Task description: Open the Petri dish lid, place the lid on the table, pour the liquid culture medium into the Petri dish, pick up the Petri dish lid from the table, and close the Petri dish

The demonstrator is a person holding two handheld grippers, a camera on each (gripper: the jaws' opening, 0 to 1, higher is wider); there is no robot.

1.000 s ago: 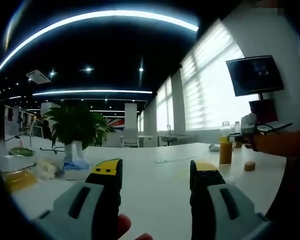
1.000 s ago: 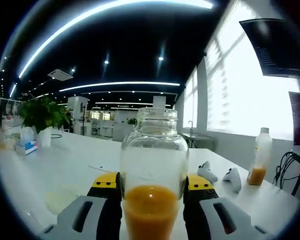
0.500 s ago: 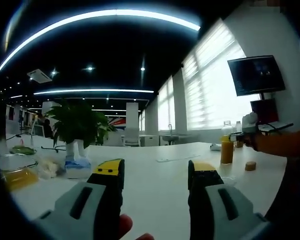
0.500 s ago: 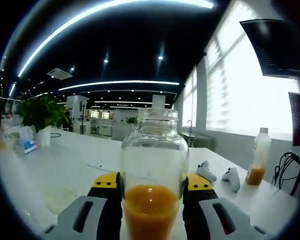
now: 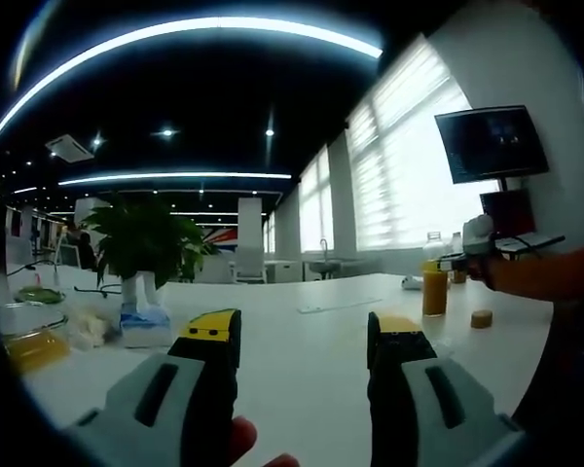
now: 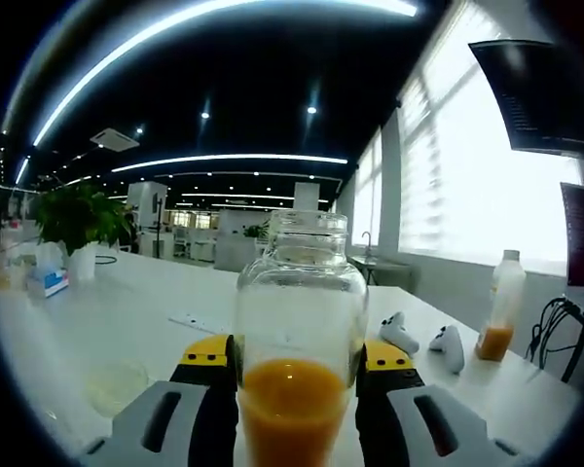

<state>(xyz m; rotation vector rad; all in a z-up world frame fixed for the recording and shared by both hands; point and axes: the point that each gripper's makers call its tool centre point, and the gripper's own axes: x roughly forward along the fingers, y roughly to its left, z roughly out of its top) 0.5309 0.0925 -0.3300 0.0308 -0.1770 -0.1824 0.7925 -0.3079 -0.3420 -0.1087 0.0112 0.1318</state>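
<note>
In the right gripper view we see the right hand-held gripper (image 6: 298, 362) clamped on a clear glass jar (image 6: 300, 341), its yellow-tipped jaws pressed against either side of the glass. The jar stands upright, its mouth uncovered, and orange liquid (image 6: 294, 409) fills roughly its lower part. Down to the left on the white table (image 6: 127, 321) lies a shallow clear round thing, the Petri dish (image 6: 117, 385), near the gripper but apart from it; we cannot tell whether it is the base or the lid. Beyond the jar sit two white controllers (image 6: 423, 341) and a small bottle (image 6: 498, 306) with orange fluid at its bottom. A potted plant (image 6: 75, 226) stands far off to the left.

Over in the left gripper view, the left hand-held gripper (image 5: 302, 336) has its jaws spread wide with nothing between them, only bare table (image 5: 302, 370) showing in the gap. A fingertip (image 5: 238, 438) peeks in at the bottom edge. Far off on the right we catch the jar (image 5: 434, 280) again, upright above the table, with the white body of the other gripper (image 5: 475, 238) and an orange sleeve (image 5: 545, 274) beside it. A small brown cork-like stopper (image 5: 482, 318) rests on the table just below. To the left there is a leafy plant (image 5: 148, 248) in a white pot, a blue tissue pack (image 5: 141, 319) and a clear container (image 5: 34, 341) of yellowish contents. A dark monitor (image 5: 492, 144) hangs on the wall.
</note>
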